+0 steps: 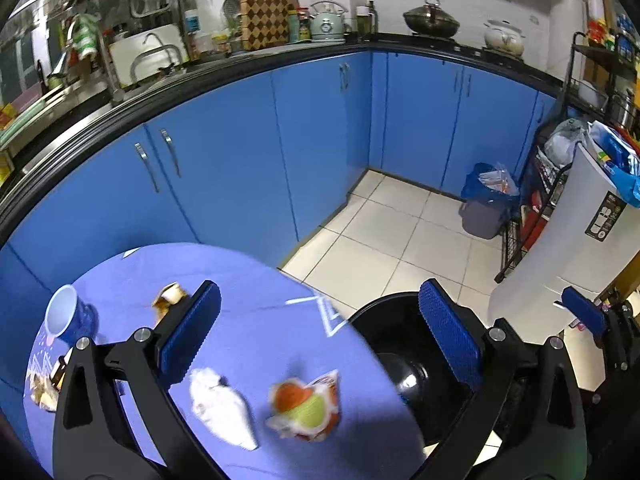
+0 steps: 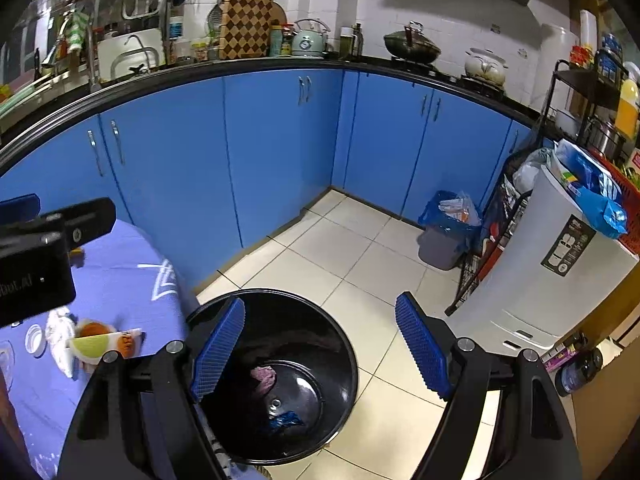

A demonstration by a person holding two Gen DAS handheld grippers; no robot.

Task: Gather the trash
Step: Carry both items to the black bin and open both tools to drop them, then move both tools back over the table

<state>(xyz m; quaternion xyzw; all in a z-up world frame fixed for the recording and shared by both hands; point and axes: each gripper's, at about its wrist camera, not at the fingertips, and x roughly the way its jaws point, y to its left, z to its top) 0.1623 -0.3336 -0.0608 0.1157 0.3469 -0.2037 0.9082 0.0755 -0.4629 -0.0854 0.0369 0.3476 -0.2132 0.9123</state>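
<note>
My left gripper is open wide above the edge of a round table covered in blue cloth. Nothing is between its fingers. Beneath them, a crumpled white tissue and a blurred orange-and-green snack wrapper lie on the cloth. A brown scrap sits farther back. A black bin stands on the floor beside the table. My right gripper hangs open and empty over this bin. A pink scrap and a blue scrap lie in it. The wrapper also shows at the left.
A blue mug lies tipped on the table's left side. Blue cabinets line the walls. A grey bin with a blue bag, a wire rack and a tall white container stand on the right. A dark bottle lies on the floor.
</note>
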